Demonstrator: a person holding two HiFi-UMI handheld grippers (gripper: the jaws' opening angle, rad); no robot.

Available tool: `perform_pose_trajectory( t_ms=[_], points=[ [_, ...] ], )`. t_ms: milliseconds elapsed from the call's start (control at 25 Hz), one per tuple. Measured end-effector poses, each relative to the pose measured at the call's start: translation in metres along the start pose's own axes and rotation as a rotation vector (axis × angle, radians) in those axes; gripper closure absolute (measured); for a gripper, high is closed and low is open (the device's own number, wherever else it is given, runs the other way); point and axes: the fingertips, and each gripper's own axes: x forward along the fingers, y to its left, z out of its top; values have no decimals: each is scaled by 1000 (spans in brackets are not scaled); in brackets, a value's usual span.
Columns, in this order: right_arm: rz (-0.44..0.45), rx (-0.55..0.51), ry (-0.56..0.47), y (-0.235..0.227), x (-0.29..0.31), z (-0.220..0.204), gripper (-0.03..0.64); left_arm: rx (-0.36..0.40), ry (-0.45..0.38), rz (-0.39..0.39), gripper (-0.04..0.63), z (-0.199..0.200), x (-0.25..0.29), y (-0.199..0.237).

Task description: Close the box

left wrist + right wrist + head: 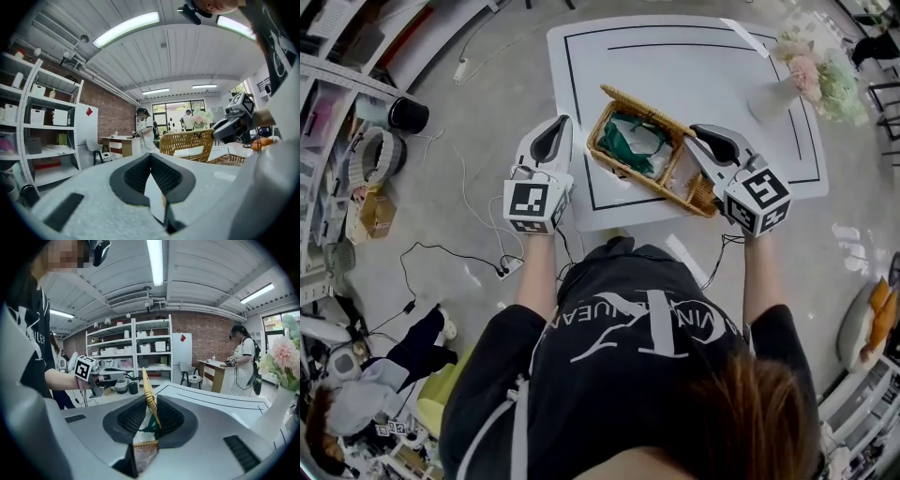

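Wicker box (623, 175) sits open on the table (694, 66), its lid (647, 108) pinched at one edge by the right gripper (696, 133) (left gripper (561, 124) pressed together, empty), so probably best swing it down slowly, keeping the green cloth (626, 147) tucked inside.

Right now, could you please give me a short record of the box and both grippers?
box: wicker, on the white table, open
lid: standing upright along the box's far side
contents: green cloth
right gripper: jaws shut on the lid's end
left gripper: left of the box, apart from it, jaws together, empty
also on table: flowers at the far right
task state: box not yet closed
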Motion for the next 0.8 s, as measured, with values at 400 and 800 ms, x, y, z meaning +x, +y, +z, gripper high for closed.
perform_pose_trajectory(
  t_ms=[400,800],
  points=[
    [6,-69,31,22,0,-8,535,-9,-7,21,584,8,-10,-7],
    [-31,-213,91,45,3,-21,526,-25,16,25,584,-3,-29,-20]
  ],
)
